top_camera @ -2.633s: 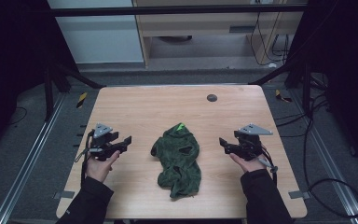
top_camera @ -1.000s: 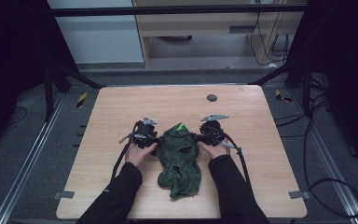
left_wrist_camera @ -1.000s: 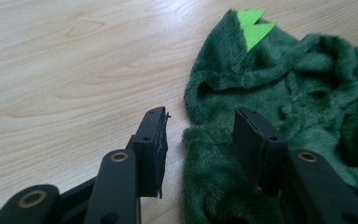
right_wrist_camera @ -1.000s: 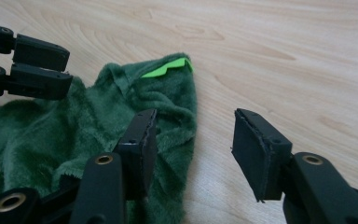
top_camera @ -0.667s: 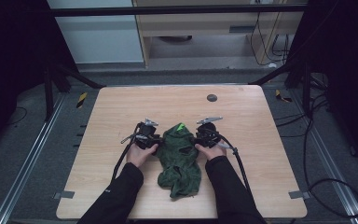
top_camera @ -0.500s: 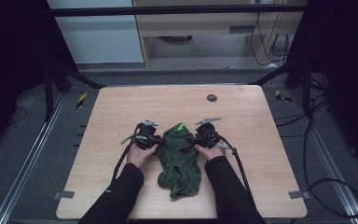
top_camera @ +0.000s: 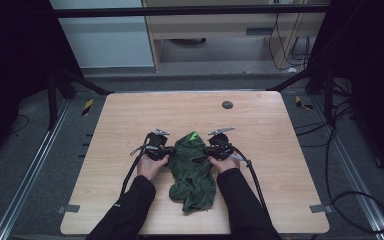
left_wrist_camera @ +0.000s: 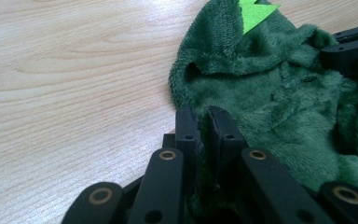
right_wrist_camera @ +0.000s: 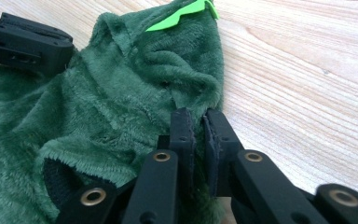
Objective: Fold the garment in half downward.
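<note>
Gripping the dark green fleece garment (top_camera: 192, 170) at its two upper edges is the step in hand, and both tools look set for it: the left tool (left_wrist_camera: 204, 123) has its jaws nearly together with a fold of plush pinched between them, and the right tool (right_wrist_camera: 196, 126) is clamped the same way on the opposite edge. The garment lies crumpled near the middle of the tabletop (top_camera: 130, 115), its bright green spiky trim (top_camera: 193, 136) pointing to the far side and its bulk trailing toward the person. To do this well, each bite should likely hold a full fold of pile rather than a thin lip, since fleece slips easily; the left gripper view suggests a shallow hold right at the hem, so a firm squeeze matters there. Lifting both hands together and level, then drawing them apart gently, should open the cloth without tearing a grip loose. The trailing cables (top_camera: 252, 175) are best kept off the fabric, and the small dark disc (top_camera: 227, 105) on the far tabletop lies well apart, out of the way.
</note>
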`<action>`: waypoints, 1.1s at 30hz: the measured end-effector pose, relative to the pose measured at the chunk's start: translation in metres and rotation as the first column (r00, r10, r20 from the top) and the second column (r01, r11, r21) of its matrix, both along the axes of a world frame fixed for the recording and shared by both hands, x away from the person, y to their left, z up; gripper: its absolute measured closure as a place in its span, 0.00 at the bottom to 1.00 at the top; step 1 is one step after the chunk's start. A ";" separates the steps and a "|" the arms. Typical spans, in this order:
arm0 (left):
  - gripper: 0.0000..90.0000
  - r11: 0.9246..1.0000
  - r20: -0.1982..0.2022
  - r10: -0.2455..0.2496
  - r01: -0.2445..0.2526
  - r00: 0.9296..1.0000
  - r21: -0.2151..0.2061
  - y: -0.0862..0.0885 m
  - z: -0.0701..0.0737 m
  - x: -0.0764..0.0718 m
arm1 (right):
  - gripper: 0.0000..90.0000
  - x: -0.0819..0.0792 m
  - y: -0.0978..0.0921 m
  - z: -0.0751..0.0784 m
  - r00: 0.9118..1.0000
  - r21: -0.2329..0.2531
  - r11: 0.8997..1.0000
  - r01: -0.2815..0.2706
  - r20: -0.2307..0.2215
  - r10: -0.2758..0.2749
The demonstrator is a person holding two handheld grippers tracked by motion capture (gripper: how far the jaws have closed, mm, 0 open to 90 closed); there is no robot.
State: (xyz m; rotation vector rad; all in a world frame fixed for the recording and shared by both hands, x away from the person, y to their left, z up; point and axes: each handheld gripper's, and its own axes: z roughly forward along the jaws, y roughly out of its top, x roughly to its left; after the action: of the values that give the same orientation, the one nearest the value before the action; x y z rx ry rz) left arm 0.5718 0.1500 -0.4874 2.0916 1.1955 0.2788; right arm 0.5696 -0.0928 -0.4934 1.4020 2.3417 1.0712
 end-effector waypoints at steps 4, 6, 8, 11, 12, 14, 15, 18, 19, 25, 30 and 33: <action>0.94 1.000 0.010 -0.002 0.002 1.000 0.000 0.000 0.003 -0.001 | 0.95 0.000 -0.002 0.002 1.000 0.008 1.000 0.004 0.008 -0.004; 0.94 1.000 0.020 -0.006 0.006 1.000 -0.005 0.001 0.007 -0.001 | 0.95 -0.001 -0.002 0.005 1.000 0.020 1.000 0.006 0.018 -0.006; 0.94 1.000 0.038 -0.011 0.011 0.999 -0.012 0.001 0.014 -0.002 | 0.95 -0.002 -0.004 0.009 0.999 0.026 1.000 0.000 0.040 -0.001; 0.94 0.999 0.073 -0.015 0.018 0.997 -0.031 -0.001 0.027 -0.004 | 0.95 -0.003 -0.006 0.017 0.998 0.037 0.999 0.000 0.063 -0.002; 0.94 0.999 0.085 -0.018 0.021 0.996 -0.037 -0.001 0.032 -0.004 | 0.95 -0.003 -0.007 0.020 0.997 0.043 0.999 0.000 0.071 -0.003; 0.94 0.999 0.109 -0.025 0.029 0.994 -0.041 -0.003 0.041 -0.005 | 0.95 -0.003 -0.007 0.026 0.996 0.050 0.999 -0.004 0.084 0.000; 0.94 0.998 0.120 -0.027 0.033 0.992 -0.048 -0.004 0.046 -0.006 | 0.95 -0.004 -0.007 0.029 0.995 0.054 0.998 -0.008 0.095 0.002; 0.94 0.998 0.157 -0.036 0.044 0.987 -0.047 -0.006 0.058 -0.008 | 0.95 -0.005 -0.009 0.040 0.992 0.074 0.997 -0.012 0.127 0.002; 0.94 0.998 0.166 -0.039 0.047 0.985 -0.048 -0.006 0.062 -0.009 | 0.95 -0.006 -0.011 0.047 0.990 0.075 0.997 -0.017 0.142 0.006; 0.94 0.996 0.211 -0.052 0.066 0.976 -0.060 -0.005 0.081 -0.015 | 0.95 -0.007 -0.015 0.068 0.982 0.105 0.994 -0.035 0.188 0.015; 0.94 0.995 0.231 -0.063 0.080 0.971 -0.066 -0.006 0.089 -0.019 | 0.95 -0.009 -0.015 0.076 0.977 0.105 0.993 -0.054 0.209 0.031; 0.94 0.995 0.245 -0.077 0.092 0.966 -0.050 -0.007 0.090 -0.024 | 0.95 -0.013 -0.016 0.077 0.974 0.093 0.993 -0.069 0.221 0.047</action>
State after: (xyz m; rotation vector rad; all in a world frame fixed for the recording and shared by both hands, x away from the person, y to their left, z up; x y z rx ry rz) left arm 0.5473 0.1434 -0.3977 1.9837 0.9559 0.4398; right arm 0.5570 -0.1085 -0.4160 1.1852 2.2107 1.3037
